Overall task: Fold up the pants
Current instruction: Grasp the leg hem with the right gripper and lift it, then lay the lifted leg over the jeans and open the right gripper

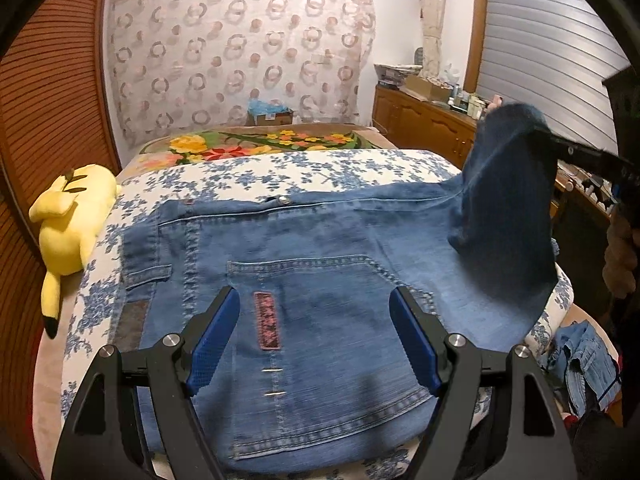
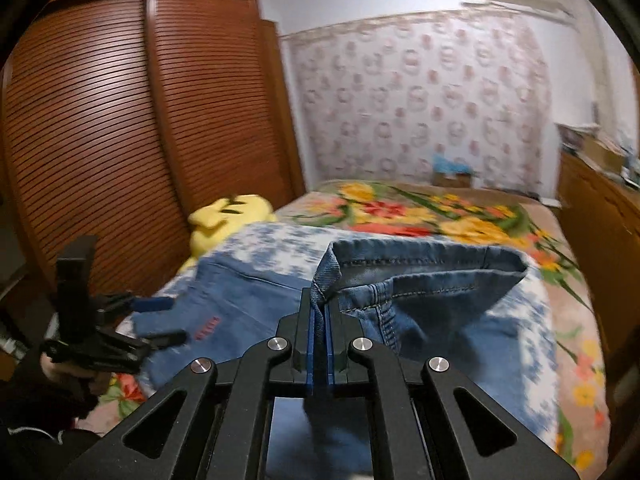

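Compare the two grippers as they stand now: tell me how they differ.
The left gripper is open, nothing between its fingers; the right gripper is shut on the jeans hem. The left hovers over the flat seat; the right lifts a leg end off the bed. Both have black frames with blue pads.

A home bedroom. Beyond the jaws lies a bed with floral covers, a slatted wardrobe left, a cluttered dresser right.

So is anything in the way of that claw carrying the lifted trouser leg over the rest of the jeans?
Nothing visible. The right claw grips the leg hem; the jeans lie flat, with only the open left claw hovering over them.
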`<state>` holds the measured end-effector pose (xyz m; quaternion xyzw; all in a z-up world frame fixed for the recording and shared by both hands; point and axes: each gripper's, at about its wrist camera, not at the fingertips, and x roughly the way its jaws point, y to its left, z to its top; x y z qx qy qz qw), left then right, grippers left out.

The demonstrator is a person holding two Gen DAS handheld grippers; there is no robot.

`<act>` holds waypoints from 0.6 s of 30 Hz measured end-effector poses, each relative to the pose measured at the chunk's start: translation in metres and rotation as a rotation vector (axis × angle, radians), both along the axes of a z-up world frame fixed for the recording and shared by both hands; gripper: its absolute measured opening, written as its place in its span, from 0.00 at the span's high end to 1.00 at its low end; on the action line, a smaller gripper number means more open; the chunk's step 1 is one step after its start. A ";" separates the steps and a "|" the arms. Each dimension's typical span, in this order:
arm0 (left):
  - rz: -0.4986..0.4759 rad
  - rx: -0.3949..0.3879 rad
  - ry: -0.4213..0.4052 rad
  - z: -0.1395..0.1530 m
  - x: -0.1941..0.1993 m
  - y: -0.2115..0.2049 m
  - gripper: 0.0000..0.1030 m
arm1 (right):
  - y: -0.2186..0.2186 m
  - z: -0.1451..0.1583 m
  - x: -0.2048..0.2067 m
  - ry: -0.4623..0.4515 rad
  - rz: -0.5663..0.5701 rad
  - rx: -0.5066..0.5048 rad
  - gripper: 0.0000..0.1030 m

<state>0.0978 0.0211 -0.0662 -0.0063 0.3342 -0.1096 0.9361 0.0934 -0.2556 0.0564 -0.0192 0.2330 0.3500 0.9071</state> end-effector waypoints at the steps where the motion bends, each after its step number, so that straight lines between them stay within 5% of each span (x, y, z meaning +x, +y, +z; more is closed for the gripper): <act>1: 0.004 -0.003 0.001 0.000 0.000 0.003 0.24 | 0.010 0.001 0.001 0.005 0.028 0.005 0.97; 7: 0.044 -0.020 0.012 -0.006 -0.001 0.021 0.24 | 0.056 -0.002 0.013 0.058 0.160 0.003 0.96; 13: 0.059 -0.030 0.018 -0.008 -0.003 0.029 0.24 | 0.057 -0.012 0.038 0.090 0.150 -0.045 0.71; 18: 0.052 -0.039 0.019 -0.007 0.001 0.027 0.24 | 0.048 -0.010 0.048 0.067 0.076 -0.068 0.63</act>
